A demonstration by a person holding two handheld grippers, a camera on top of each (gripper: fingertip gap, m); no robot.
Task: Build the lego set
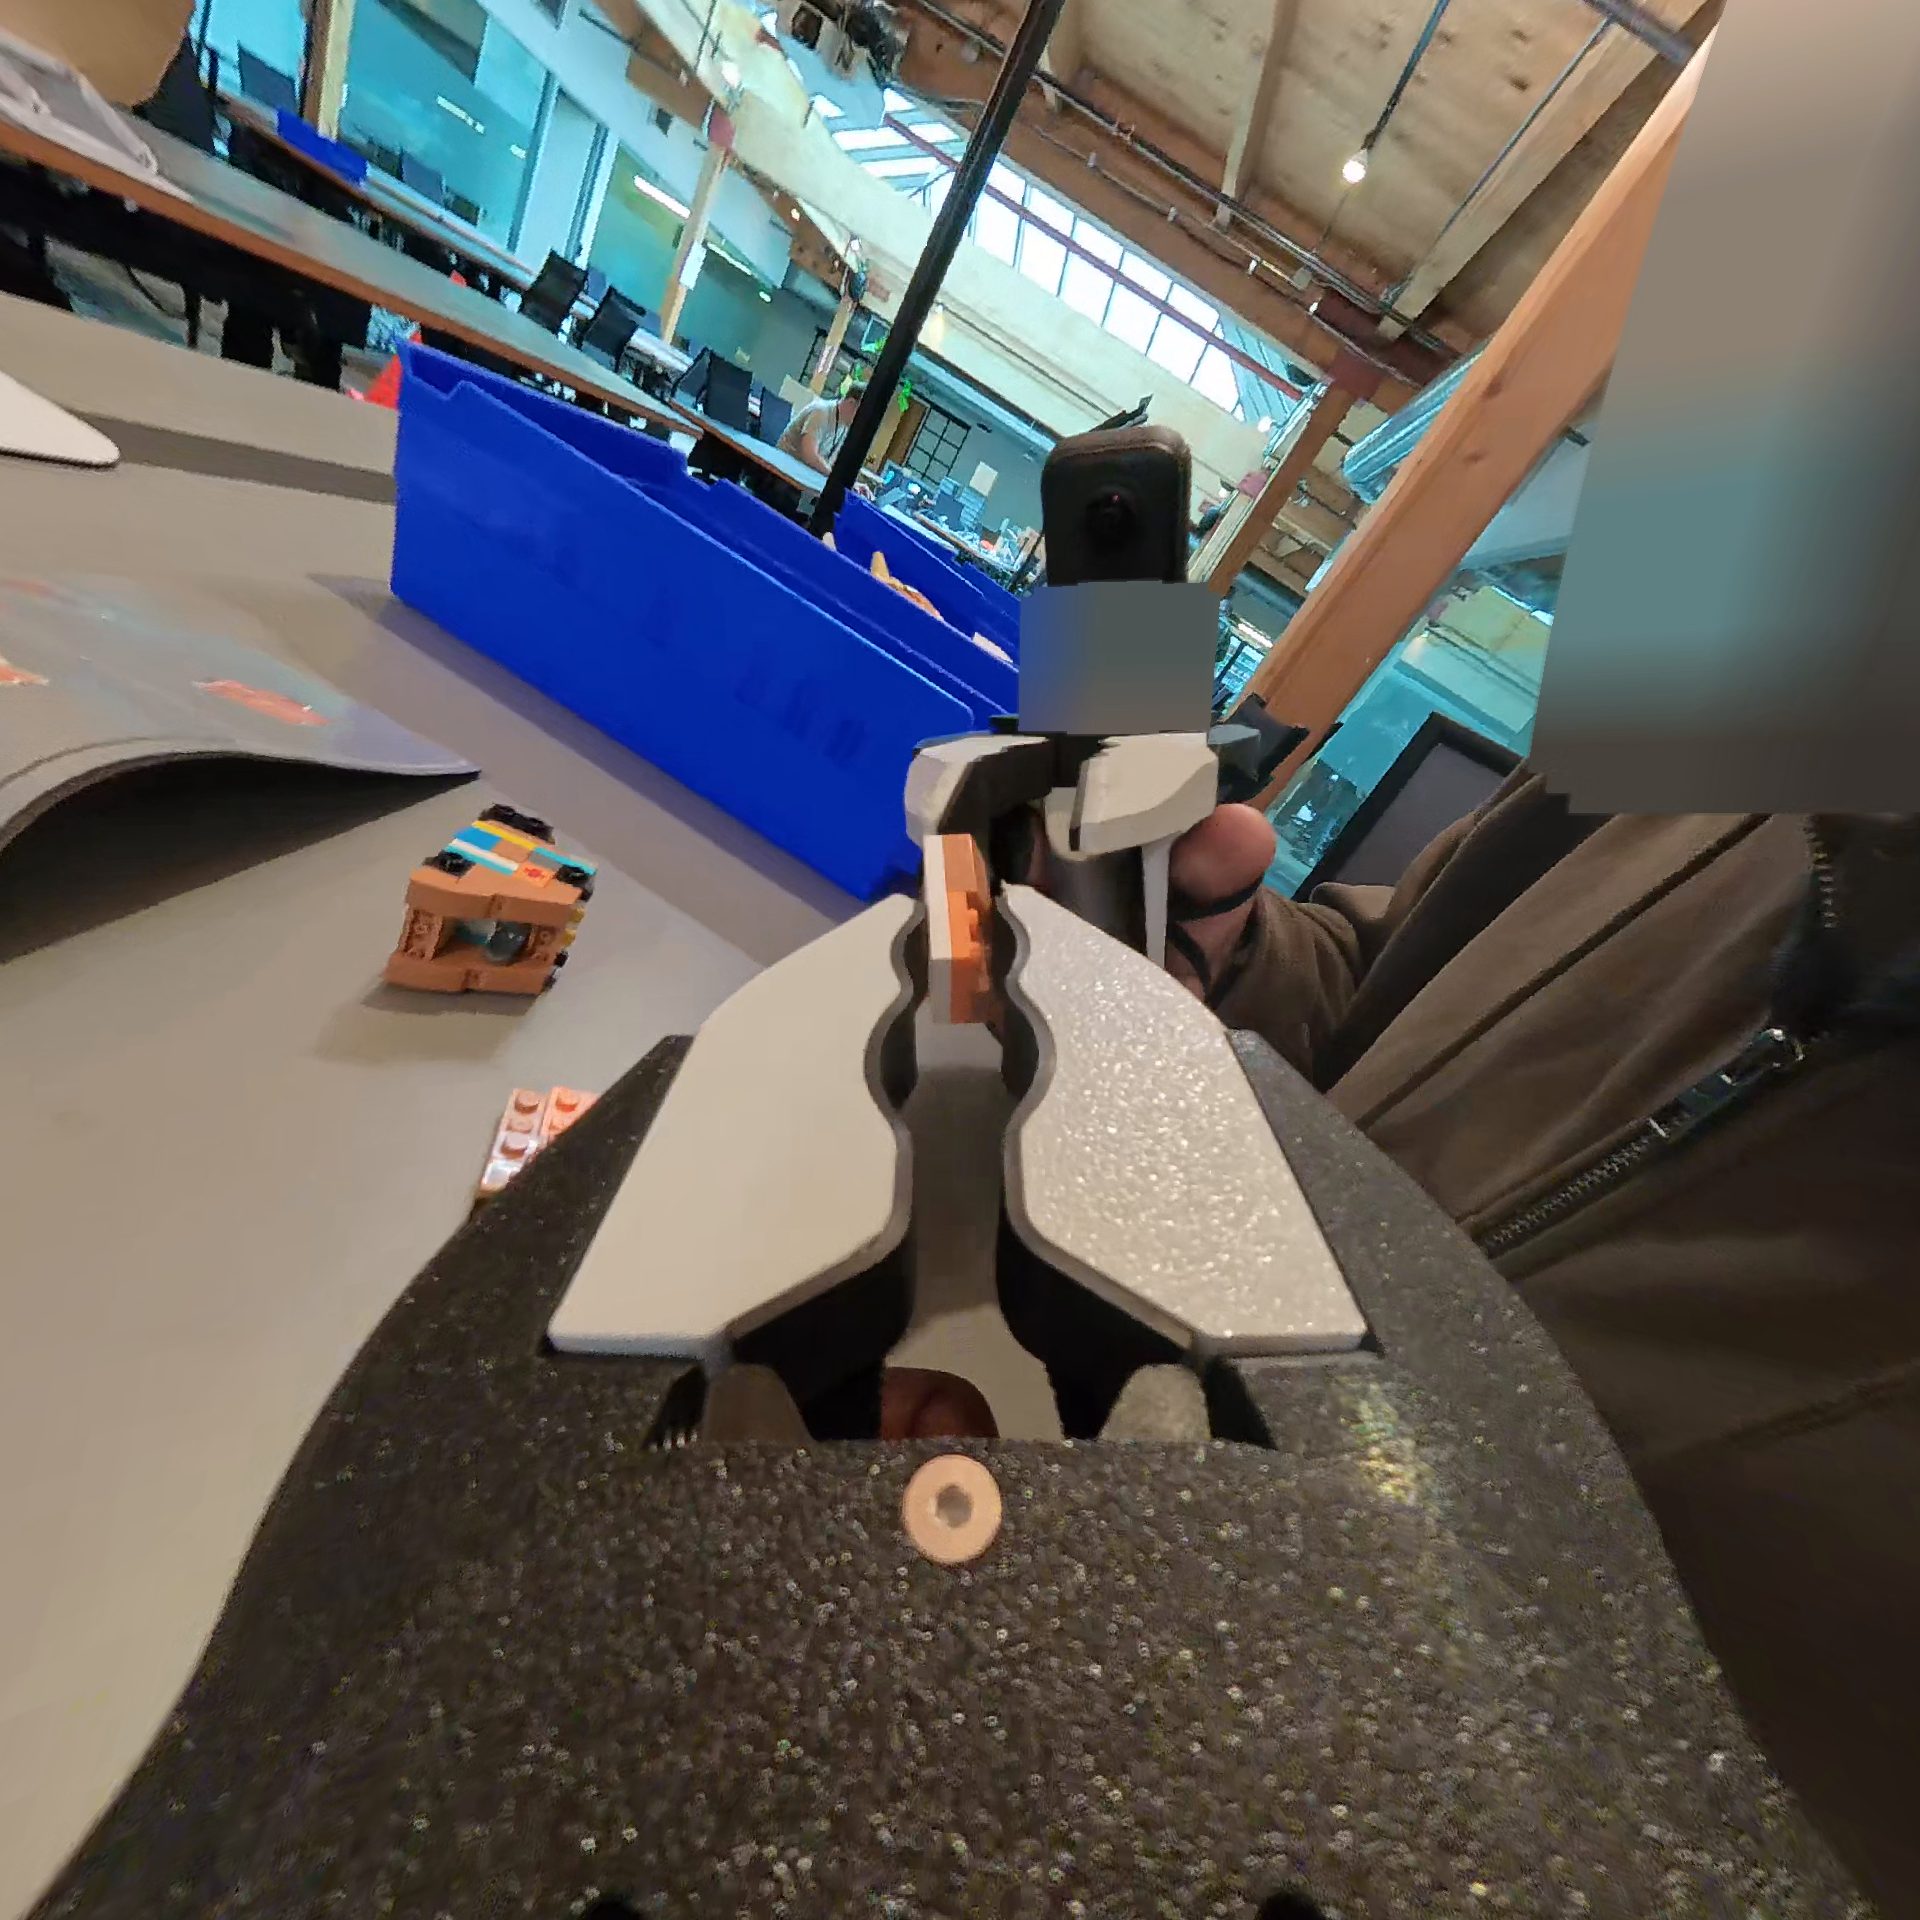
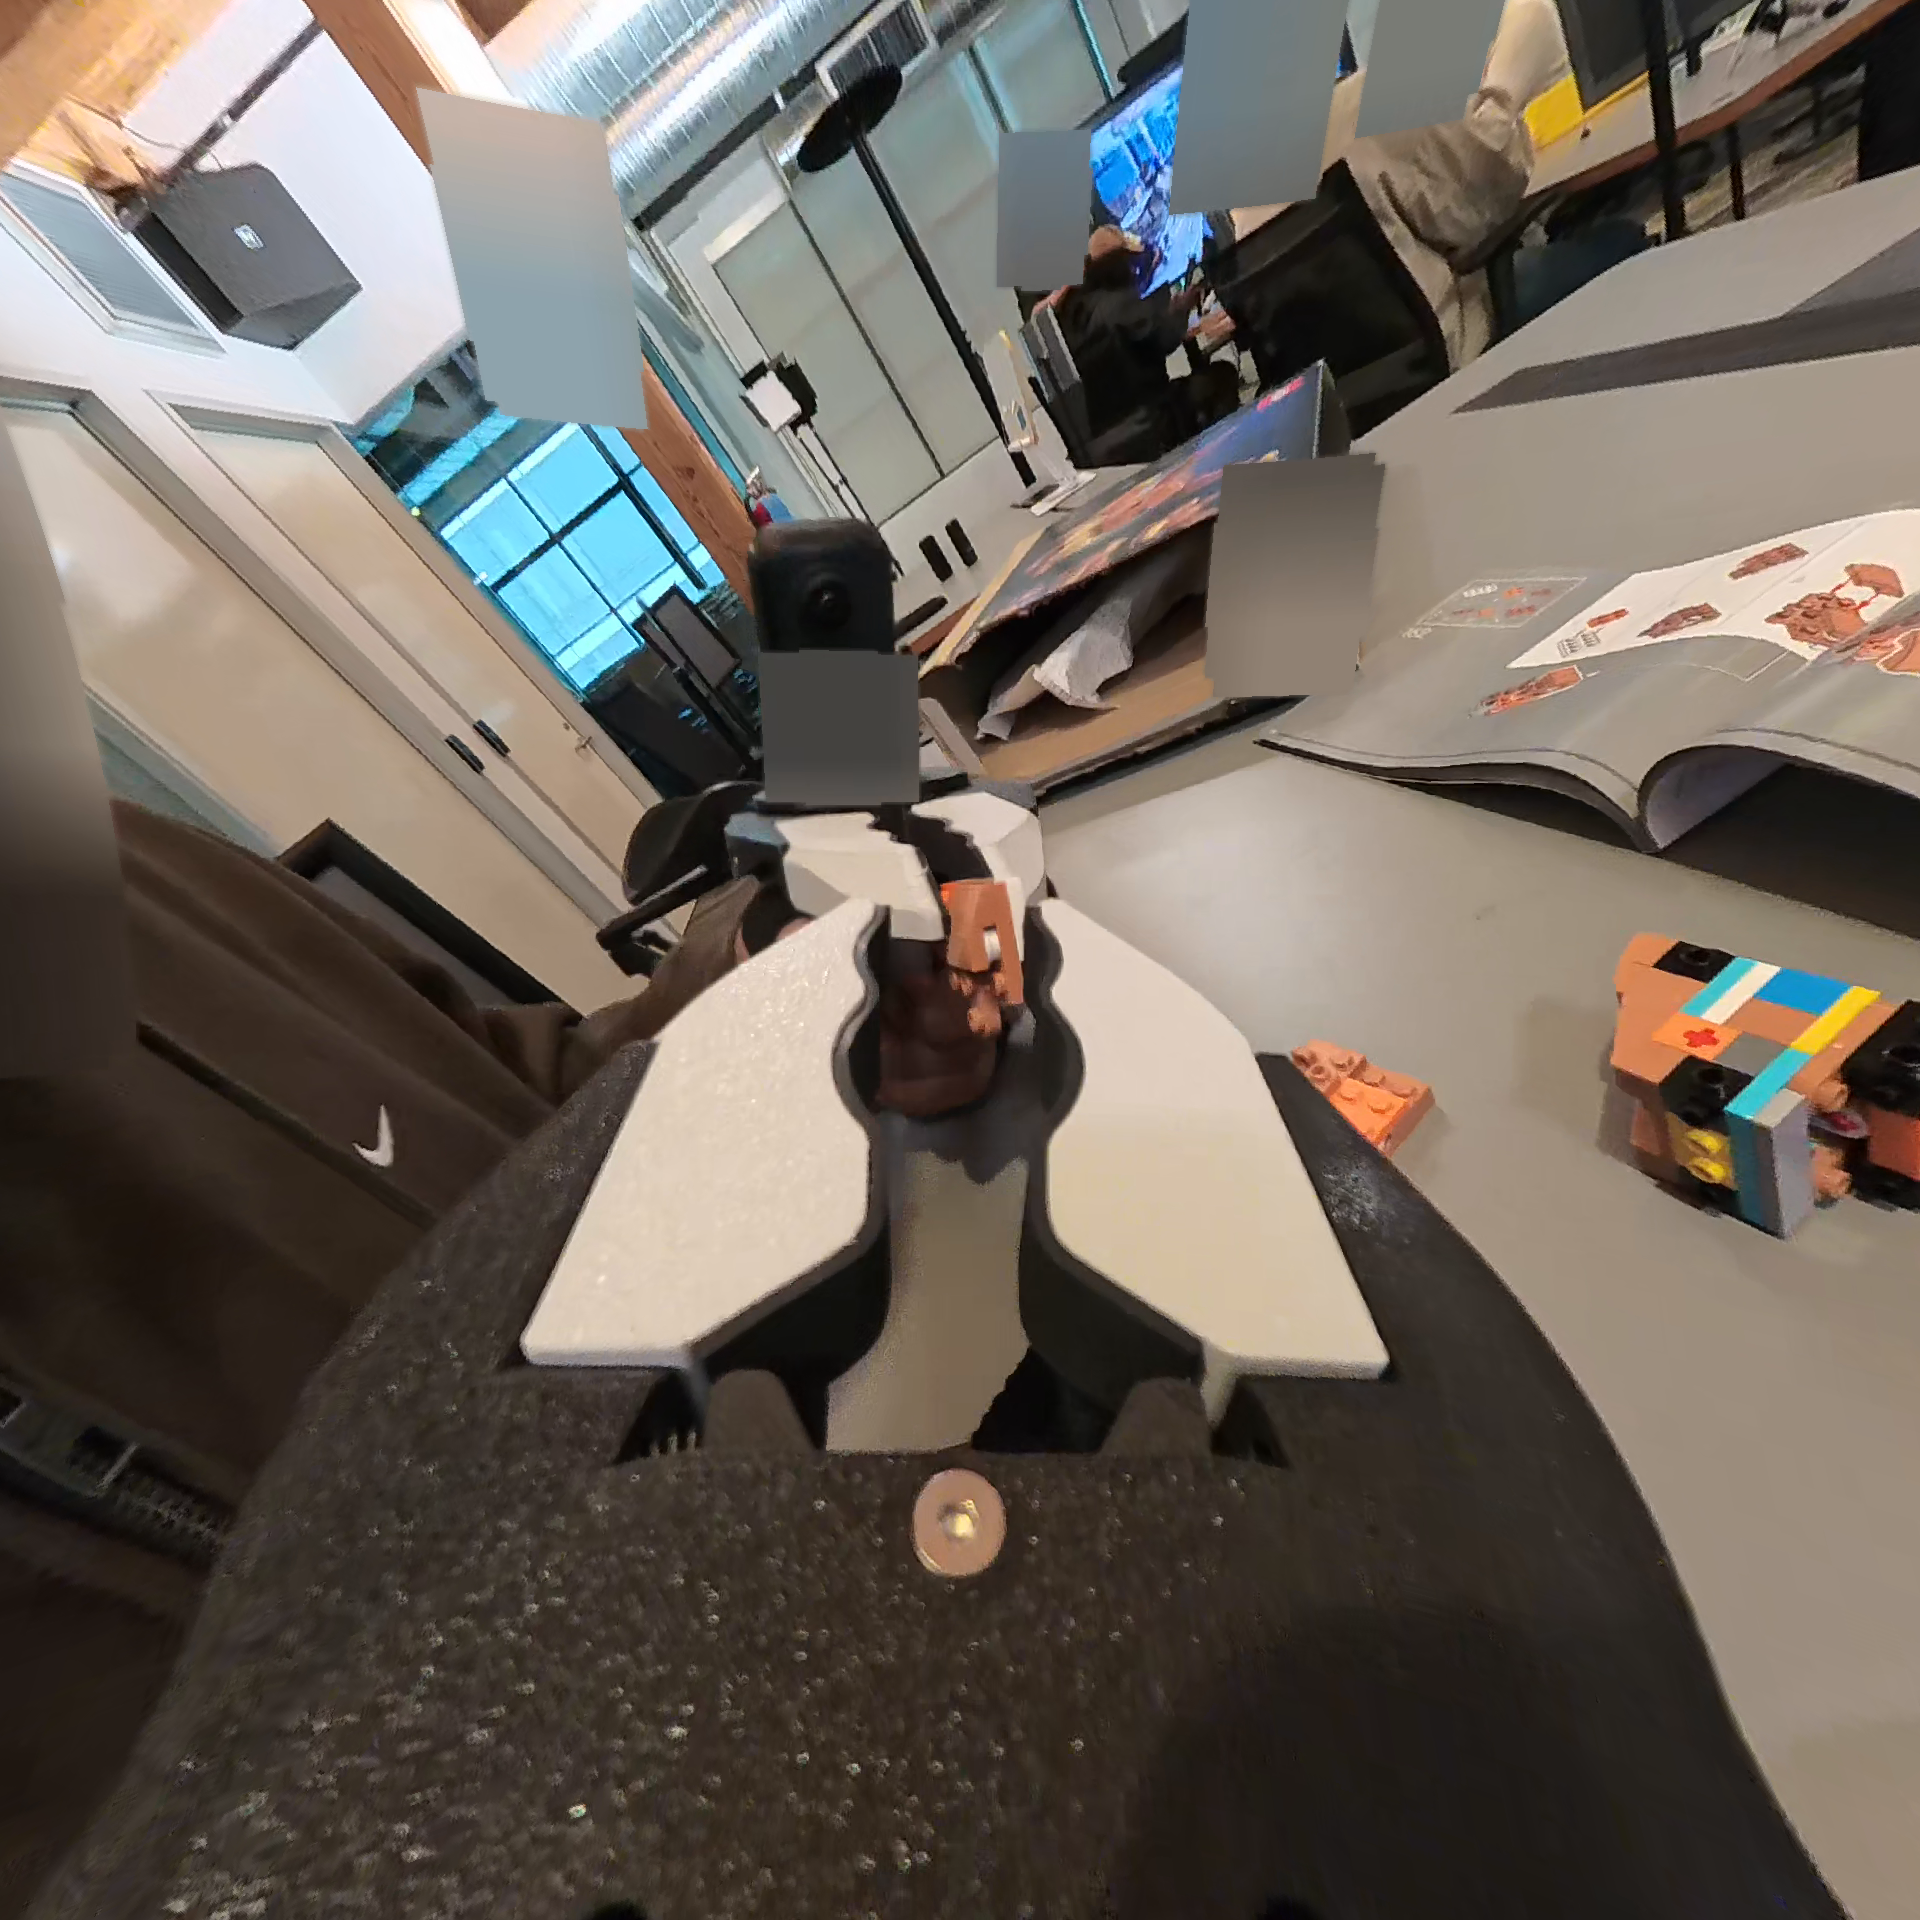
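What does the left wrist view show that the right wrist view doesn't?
Only the left view shows the blue bins. Only the right view shows the open printed pages of the booklet and a cardboard box. Both show the half-built model on the grey table, loose bricks, and the orange piece between the facing grippers.

Tan lego model [image 1: 488, 902] (multicoloured stripes), tabletop.
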